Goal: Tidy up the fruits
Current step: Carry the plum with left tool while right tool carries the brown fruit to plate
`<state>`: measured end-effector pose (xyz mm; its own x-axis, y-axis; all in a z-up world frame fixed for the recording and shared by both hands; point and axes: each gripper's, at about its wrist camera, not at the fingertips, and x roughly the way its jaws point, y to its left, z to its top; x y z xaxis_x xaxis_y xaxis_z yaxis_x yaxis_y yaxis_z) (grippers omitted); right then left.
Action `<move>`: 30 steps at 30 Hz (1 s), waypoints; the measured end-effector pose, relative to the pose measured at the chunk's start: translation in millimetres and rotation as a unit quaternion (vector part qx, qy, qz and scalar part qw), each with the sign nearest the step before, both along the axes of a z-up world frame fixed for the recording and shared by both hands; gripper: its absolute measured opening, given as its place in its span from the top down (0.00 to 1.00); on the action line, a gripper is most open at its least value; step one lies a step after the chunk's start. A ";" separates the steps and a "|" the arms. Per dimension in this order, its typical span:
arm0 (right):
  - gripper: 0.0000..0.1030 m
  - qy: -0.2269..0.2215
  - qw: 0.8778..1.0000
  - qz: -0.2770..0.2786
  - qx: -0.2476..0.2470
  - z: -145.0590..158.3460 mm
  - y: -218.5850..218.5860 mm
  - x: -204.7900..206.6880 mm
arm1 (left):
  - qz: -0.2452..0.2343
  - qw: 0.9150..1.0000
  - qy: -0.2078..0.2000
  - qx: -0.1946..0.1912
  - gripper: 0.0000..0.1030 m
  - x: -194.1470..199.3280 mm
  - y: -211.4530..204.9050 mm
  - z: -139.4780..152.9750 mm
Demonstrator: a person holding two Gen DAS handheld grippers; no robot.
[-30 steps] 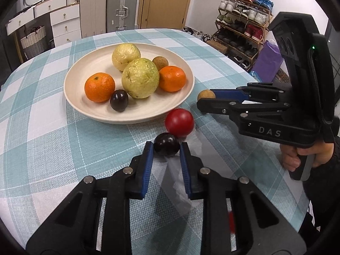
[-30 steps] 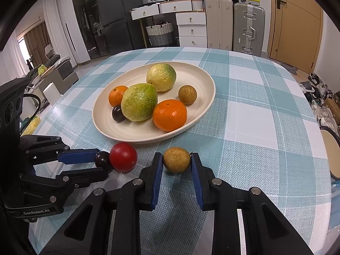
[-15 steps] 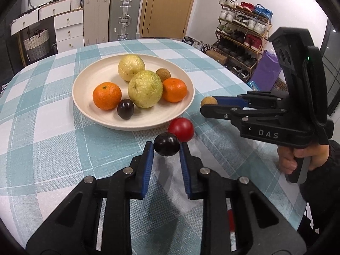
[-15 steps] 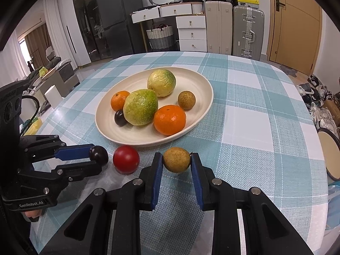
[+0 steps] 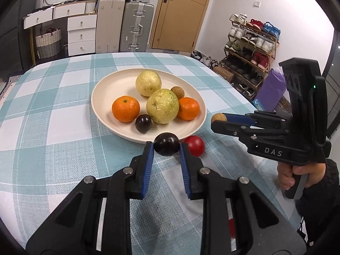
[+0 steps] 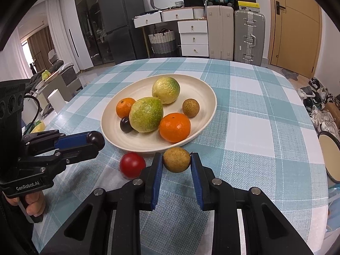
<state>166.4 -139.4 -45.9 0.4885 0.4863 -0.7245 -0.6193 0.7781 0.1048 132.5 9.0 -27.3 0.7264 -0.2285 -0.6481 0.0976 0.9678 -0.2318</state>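
Your way onto the plate (image 5: 99, 97) is open at its bare left and far-left floor. The near rim is crowded: dark plum (image 5: 143, 123), two oranges (image 5: 125, 108), two guavas (image 5: 162, 106). The red tomato (image 5: 194, 146) sits on the cloth just outside the rim, between both grippers.

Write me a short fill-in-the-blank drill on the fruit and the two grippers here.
1. The left gripper is shut on a dark ____.
2. The right gripper is shut on a brown ____.
3. The red tomato lies on the ____, not on the plate.
4. The plate holds ____ oranges.

Missing words: plum; longan; tablecloth; two
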 end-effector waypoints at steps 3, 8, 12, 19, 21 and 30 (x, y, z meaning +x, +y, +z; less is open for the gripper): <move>0.73 -0.003 1.000 0.002 0.003 1.6 0.0 -1.6 | 0.007 1.000 0.000 0.006 0.78 -0.2 0.2 -0.1; 0.73 -0.011 1.000 0.006 0.013 6.1 0.1 -3.9 | 0.018 1.000 -0.004 0.006 0.78 -1.1 3.5 1.6; 0.73 -0.018 1.000 0.007 0.017 10.5 0.9 -4.7 | 0.033 0.999 -0.009 0.004 0.78 -0.6 8.7 4.5; 0.73 -0.029 0.999 0.003 0.023 19.0 2.9 1.1 | 0.061 0.998 -0.017 0.013 0.78 4.2 19.1 10.8; 0.73 -0.032 0.999 0.001 0.023 20.9 4.1 3.3 | 0.065 0.998 -0.020 0.015 0.78 6.3 21.2 13.1; 0.73 -0.041 0.999 -0.008 0.029 30.2 8.9 11.9 | 0.084 0.996 -0.026 0.016 0.78 24.1 32.1 21.3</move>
